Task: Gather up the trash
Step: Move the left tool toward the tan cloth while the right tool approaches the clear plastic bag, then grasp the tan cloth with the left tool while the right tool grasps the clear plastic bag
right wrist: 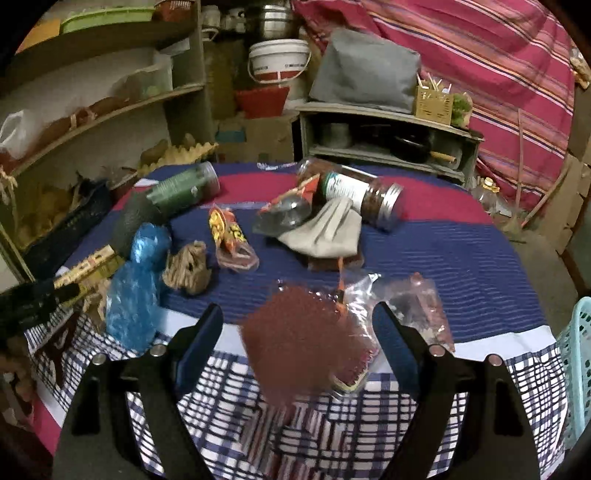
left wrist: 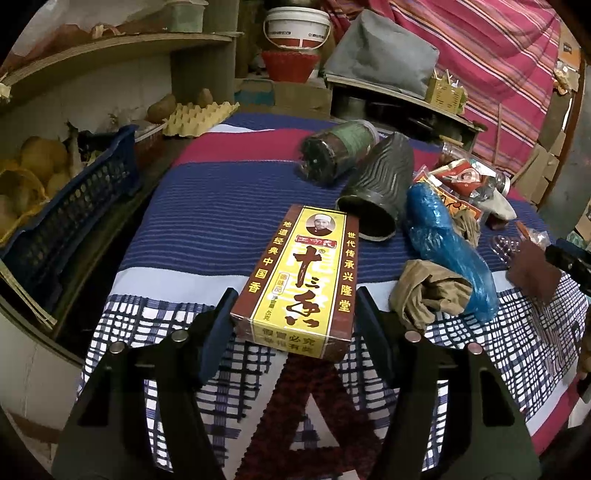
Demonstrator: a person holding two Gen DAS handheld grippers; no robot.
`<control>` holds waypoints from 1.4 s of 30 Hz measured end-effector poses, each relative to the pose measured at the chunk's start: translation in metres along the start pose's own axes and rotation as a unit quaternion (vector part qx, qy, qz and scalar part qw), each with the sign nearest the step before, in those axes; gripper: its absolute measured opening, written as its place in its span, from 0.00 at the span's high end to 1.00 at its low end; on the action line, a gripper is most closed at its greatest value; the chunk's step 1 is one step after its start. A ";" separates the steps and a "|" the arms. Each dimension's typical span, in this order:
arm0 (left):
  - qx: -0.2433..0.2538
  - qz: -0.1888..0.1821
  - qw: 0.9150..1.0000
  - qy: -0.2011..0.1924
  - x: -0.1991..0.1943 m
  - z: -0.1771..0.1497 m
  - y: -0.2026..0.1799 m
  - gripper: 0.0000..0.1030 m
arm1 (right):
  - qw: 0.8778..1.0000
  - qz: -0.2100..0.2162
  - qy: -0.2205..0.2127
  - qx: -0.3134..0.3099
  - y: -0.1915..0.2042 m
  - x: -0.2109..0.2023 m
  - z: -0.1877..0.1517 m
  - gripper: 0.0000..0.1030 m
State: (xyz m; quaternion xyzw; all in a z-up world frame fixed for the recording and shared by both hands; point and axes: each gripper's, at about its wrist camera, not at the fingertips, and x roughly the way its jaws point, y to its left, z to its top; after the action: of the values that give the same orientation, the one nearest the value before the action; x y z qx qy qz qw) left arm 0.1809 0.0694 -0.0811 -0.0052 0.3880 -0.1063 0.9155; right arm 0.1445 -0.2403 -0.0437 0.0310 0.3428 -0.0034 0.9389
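Observation:
Trash lies on a striped cloth-covered table [left wrist: 207, 221]. My left gripper [left wrist: 293, 314] is open, its fingers on either side of the near end of a yellow and brown spice box [left wrist: 303, 277]; contact cannot be told. Beyond lie a dark ribbed cup [left wrist: 380, 184], a green-labelled jar [left wrist: 336, 151], a blue plastic bag [left wrist: 447, 254] and a crumpled brown paper [left wrist: 424, 291]. My right gripper [right wrist: 299, 332] is open around a reddish-brown piece of trash [right wrist: 306, 339], beside clear wrappers [right wrist: 417, 306]. The box also shows in the right wrist view [right wrist: 88, 269].
A glass jar with metal lid [right wrist: 358, 195], a grey cloth [right wrist: 325, 232] and snack wrappers [right wrist: 229, 236] lie mid-table. A blue crate [left wrist: 74, 206] of produce stands left. A light-blue basket [right wrist: 576, 369] is at the right edge. Shelves and a white bucket [left wrist: 295, 29] stand behind.

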 end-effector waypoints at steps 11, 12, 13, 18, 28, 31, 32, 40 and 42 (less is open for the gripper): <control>0.000 0.000 1.000 0.002 0.000 0.000 0.002 0.39 | 1.000 0.008 0.022 -0.013 -0.002 0.005 -0.009 0.17; 0.000 0.001 1.000 0.002 0.000 -0.001 0.001 0.39 | 1.000 0.005 0.028 -0.014 -0.002 0.008 -0.011 0.16; 0.001 0.002 1.000 0.002 0.000 0.000 0.001 0.39 | 0.999 0.005 0.036 -0.015 -0.003 0.011 -0.013 0.16; 0.003 0.001 1.000 0.004 0.001 -0.001 0.001 0.39 | 0.995 -0.024 0.061 -0.078 0.014 0.022 -0.021 0.16; -0.012 -0.002 1.000 -0.005 -0.003 -0.002 0.006 0.39 | 0.997 -0.041 0.017 0.068 -0.057 0.006 -0.007 0.16; -0.006 0.002 1.000 -0.003 -0.002 -0.002 0.004 0.40 | 0.992 -0.046 0.044 0.112 -0.075 0.024 -0.012 0.16; -0.006 0.002 1.000 -0.004 -0.001 -0.002 0.004 0.40 | 0.991 -0.044 0.052 0.115 -0.077 0.029 -0.013 0.16; -0.006 0.002 1.000 -0.001 0.000 -0.001 0.003 0.40 | 0.988 -0.037 0.072 0.130 -0.084 0.050 -0.013 0.50; -0.007 0.002 1.000 0.000 0.000 -0.001 0.003 0.40 | 0.989 -0.033 0.072 0.127 -0.083 0.049 -0.014 0.56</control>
State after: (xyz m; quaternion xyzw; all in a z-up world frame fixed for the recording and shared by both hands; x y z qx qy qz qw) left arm 0.1810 0.0722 -0.0818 -0.0108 0.3885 -0.1020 0.9157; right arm 0.1707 -0.3218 -0.0900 0.1388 0.4070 -0.0756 0.8996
